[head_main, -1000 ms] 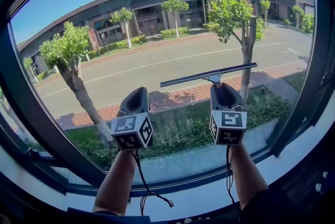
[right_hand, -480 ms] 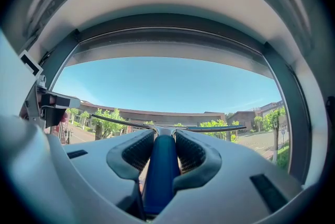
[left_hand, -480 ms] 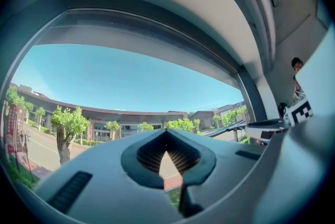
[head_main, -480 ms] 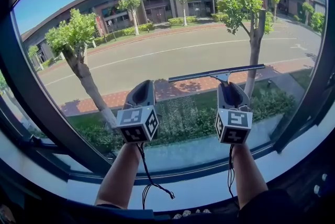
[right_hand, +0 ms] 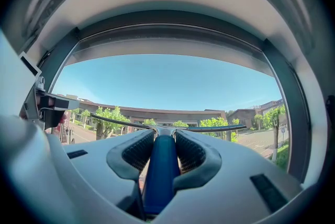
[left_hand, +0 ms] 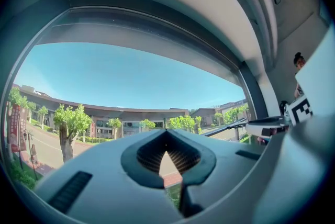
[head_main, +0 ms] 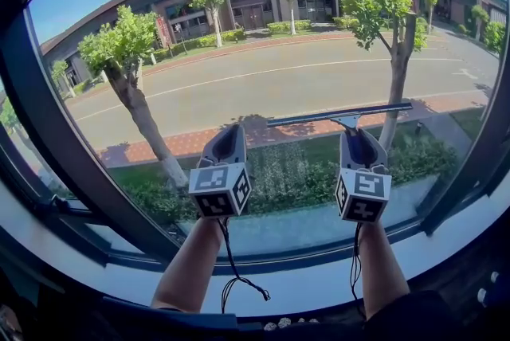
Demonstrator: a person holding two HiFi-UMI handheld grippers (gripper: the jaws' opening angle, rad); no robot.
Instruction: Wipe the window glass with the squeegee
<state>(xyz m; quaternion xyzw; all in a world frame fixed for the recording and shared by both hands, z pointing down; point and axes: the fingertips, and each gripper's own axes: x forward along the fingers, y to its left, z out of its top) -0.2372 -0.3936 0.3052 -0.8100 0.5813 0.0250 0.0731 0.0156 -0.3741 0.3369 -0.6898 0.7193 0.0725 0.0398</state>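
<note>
The squeegee point(head_main: 341, 115) is held up in front of the lower right part of the window glass point(head_main: 263, 52). Its long blade lies nearly level, with the right end slightly higher. Contact between blade and pane cannot be confirmed from any view.

The right gripper point(head_main: 356, 137) carries the tool. In the right gripper view its fingers point(right_hand: 191, 152) are clenched on the blue handle point(right_hand: 159, 176), which runs straight out between them to the blade's crossbar.

The left gripper point(head_main: 229, 139) is raised beside it, just left of the blade's left end and apart from it. In the left gripper view its fingers point(left_hand: 183, 152) are closed tip to tip with nothing between them. It takes no part in the wiping.

Progress, as a judgement: the tool is grasped and presented to the pane, so the pick-up step is complete. The glass shows no foam, streaks or wet band, so the wiped and unwiped areas cannot be told apart. The blade sits low in the pane, above the sill point(head_main: 319, 288). The upper glass and the left side toward the dark frame point(head_main: 48, 148) should be treated as still to be covered.
</note>
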